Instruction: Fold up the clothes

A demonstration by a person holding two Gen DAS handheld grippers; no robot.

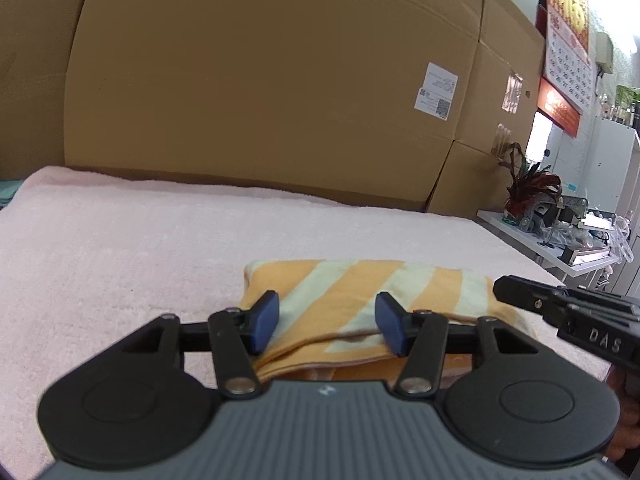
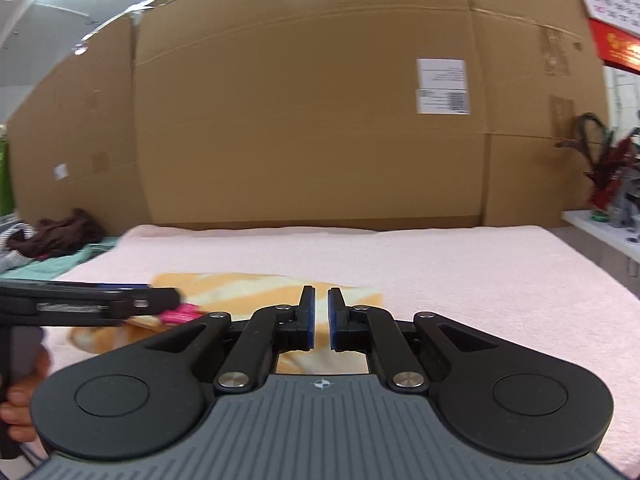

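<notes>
**Folded striped towel on pink terry, one gripper apart, the other nearly together**

A folded garment or towel (image 1: 360, 300) of soft orange-and-cream striped cloth lies on a pale pink terry cover (image 1: 120, 260), near the front edge of the surface. Its folded layers show as stacked edges on the near side. The cover has a nubby, looped pile and spreads flat to the far wall of large brown corrugated cardboard boxes (image 1: 260, 80), smooth-faced and carrying a white printed label (image 1: 436, 92).

The left gripper (image 1: 327, 322) stands with its blue rubbery pads (image 1: 266, 320) well apart above the near part of the striped cloth; the pads do not press on it. The right gripper (image 2: 321, 316) has its blue-edged pads close together with only a thin gap, nothing seen between them, and the striped cloth lies just beyond and below its tips.

The left wrist view alone shows a red wall calendar (image 1: 568, 20), a red-leaved potted plant (image 1: 528, 188) and a cluttered white shelf (image 1: 560, 240) at far right, with the right gripper's black body entering from the right. The right wrist view alone shows a heap of dark and striped clothes (image 2: 48, 236) on teal fabric at far left, a bright pink patch (image 2: 180, 314) on the near left of the striped cloth, and a hand (image 2: 20, 400) gripping the left gripper's handle.
</notes>
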